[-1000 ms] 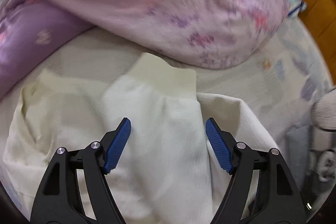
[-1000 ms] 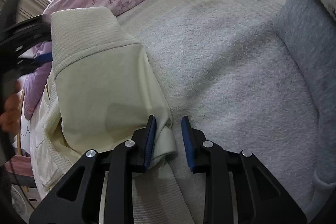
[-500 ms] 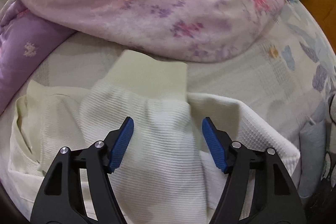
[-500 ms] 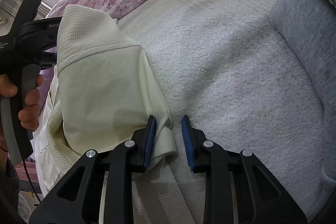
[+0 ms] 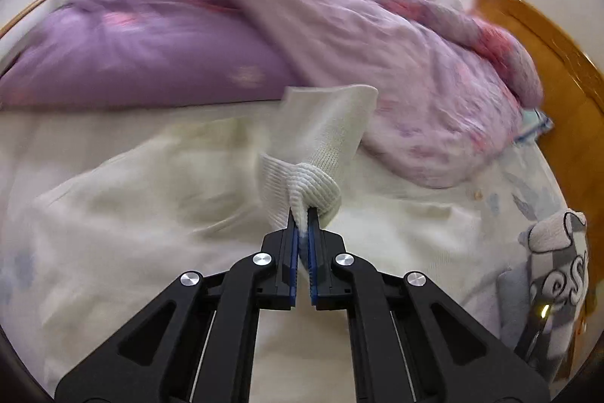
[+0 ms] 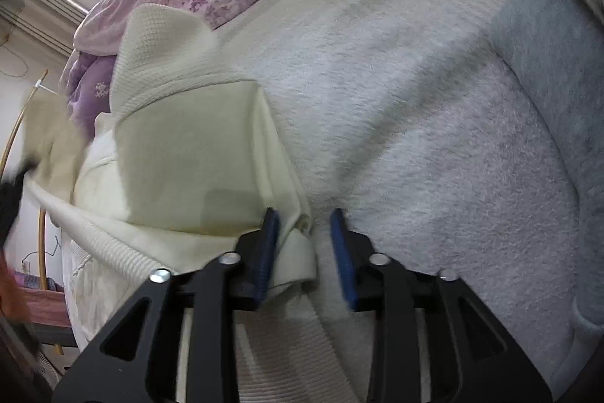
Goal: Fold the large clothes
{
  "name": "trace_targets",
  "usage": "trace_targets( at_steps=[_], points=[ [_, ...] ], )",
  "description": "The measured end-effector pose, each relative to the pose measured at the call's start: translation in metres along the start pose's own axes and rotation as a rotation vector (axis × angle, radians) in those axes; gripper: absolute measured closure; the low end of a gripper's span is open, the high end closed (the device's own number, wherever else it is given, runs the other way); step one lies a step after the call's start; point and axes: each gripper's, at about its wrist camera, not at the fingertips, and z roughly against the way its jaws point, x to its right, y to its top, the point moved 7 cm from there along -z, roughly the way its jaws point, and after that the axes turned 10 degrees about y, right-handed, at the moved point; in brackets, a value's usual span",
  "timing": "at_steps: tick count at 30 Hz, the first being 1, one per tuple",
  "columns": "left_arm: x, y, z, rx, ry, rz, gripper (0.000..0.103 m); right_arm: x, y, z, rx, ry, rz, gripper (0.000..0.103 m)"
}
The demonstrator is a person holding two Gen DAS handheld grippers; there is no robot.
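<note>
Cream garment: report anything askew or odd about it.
The cream garment lies rumpled, not flat. Its sleeve is bunched in the shut left gripper; a folded edge sits between the open right gripper's fingers.

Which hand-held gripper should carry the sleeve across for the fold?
Left. The left hand-held gripper is already shut on the cream sleeve near its cuff. The right hand-held gripper is open, straddling the garment's folded edge on the bed.

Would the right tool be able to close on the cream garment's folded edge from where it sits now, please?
Probably yes. The right tool is open, and the cream garment's folded edge already lies between its pads, against the left one. Nothing blocks it. The left tool grips a sleeve elsewhere.
</note>
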Motion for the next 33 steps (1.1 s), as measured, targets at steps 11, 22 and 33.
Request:
trace_targets(
  at_steps=[11, 22, 33],
  points=[
    [-0.161, -0.141, 0.024, -0.172, 0.017, 0.404, 0.094, -0.078, 0.018, 0.005, 0.002, -0.059, 0.205, 0.038],
    [-0.218, -0.139, 0.017, -0.178, 0.018, 0.666, 0.019, -0.079, 0.036, -0.005, -0.044, -0.081, 0.221, 0.037],
    [-0.238, -0.115, 0.016, -0.175, 0.151, 0.492, 0.089, -0.086, 0.058, -0.025, -0.037, -0.096, 0.225, 0.036]
  ],
)
